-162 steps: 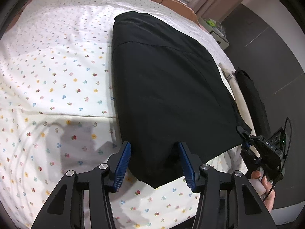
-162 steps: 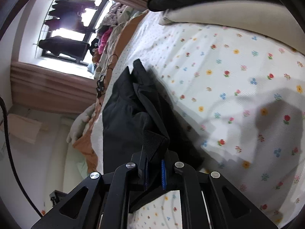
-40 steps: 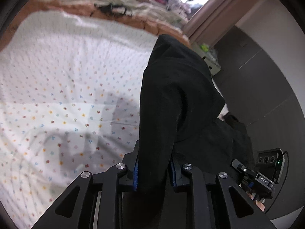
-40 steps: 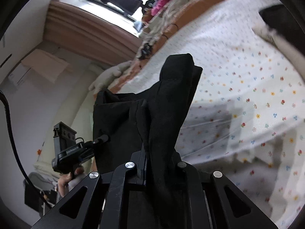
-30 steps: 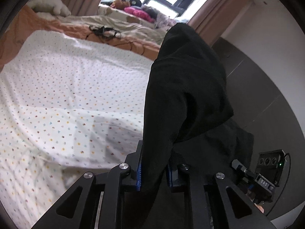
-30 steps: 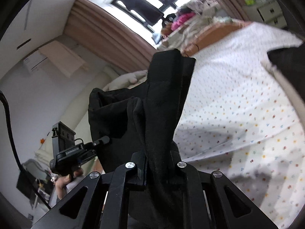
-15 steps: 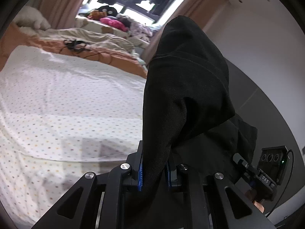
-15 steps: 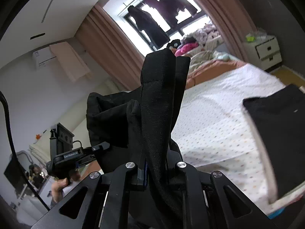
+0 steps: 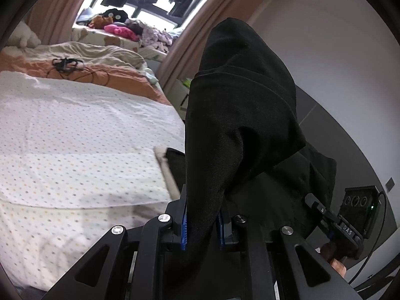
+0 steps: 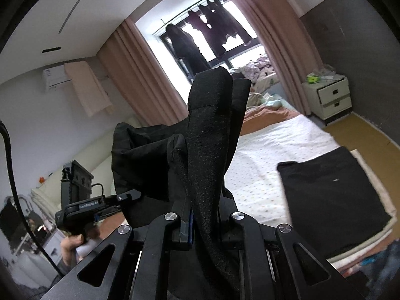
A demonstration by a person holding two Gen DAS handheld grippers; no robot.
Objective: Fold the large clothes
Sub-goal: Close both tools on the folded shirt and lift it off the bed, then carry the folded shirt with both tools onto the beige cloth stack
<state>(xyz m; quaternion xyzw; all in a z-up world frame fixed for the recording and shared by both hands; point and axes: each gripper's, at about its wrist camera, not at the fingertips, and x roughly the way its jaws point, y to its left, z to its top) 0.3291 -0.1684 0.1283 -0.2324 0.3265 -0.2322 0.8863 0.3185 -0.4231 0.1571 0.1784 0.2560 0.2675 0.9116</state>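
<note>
Left tool (image 9: pixel 202 221): clenched on black garment (image 9: pixel 240 115).
Right tool (image 10: pixel 203 221): clenched on it too.
Advice: keep both grips level, lower it flat on bed (image 9: pixel 75 125) at 9 o'clock.

Bed (image 10: pixel 270 150): floral white sheet; folded black garment (image 10: pixel 330 190) flat on cream cloth (image 10: pixel 375 175) near edge.

We are seeing matt black woven cloth in the garment (image 9: pixel 240 115), a soft printed cotton sheet (image 9: pixel 75 135), and matt black plastic gripper arms.
</note>
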